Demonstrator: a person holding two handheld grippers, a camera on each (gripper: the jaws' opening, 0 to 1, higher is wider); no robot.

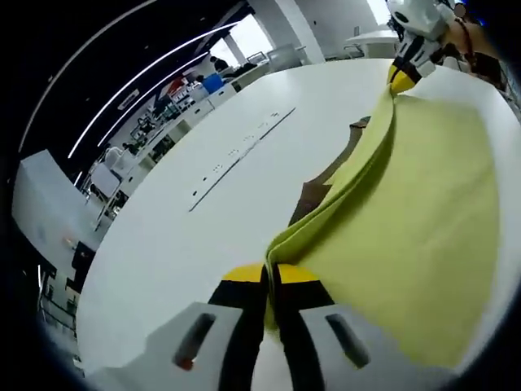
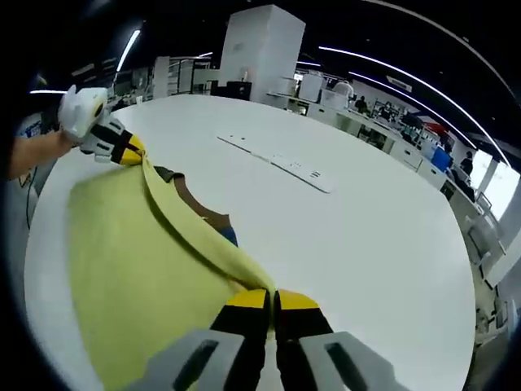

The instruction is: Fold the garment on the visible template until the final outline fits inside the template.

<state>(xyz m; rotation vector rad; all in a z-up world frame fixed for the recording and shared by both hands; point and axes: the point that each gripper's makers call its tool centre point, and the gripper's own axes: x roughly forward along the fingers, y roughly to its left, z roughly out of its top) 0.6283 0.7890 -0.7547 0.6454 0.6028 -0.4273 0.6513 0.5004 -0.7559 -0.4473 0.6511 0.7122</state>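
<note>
A yellow garment [image 1: 415,236] hangs stretched between my two grippers above a white table [image 1: 203,220]. My left gripper [image 1: 271,275] is shut on one end of its folded edge. At the top right of the left gripper view, the right gripper [image 1: 400,79] pinches the other end. In the right gripper view my right gripper [image 2: 273,297] is shut on the garment [image 2: 130,269], and the left gripper [image 2: 130,151] holds the far end. A brown template [image 2: 203,208] lies on the table, mostly hidden under the cloth; a strip of template [image 1: 313,191] peeks out.
A long white strip with small marks [image 2: 277,161] lies across the table's middle. A person's hand [image 2: 32,155] holds the left gripper. Desks, chairs and shelving [image 1: 171,98] stand beyond the table's far edge.
</note>
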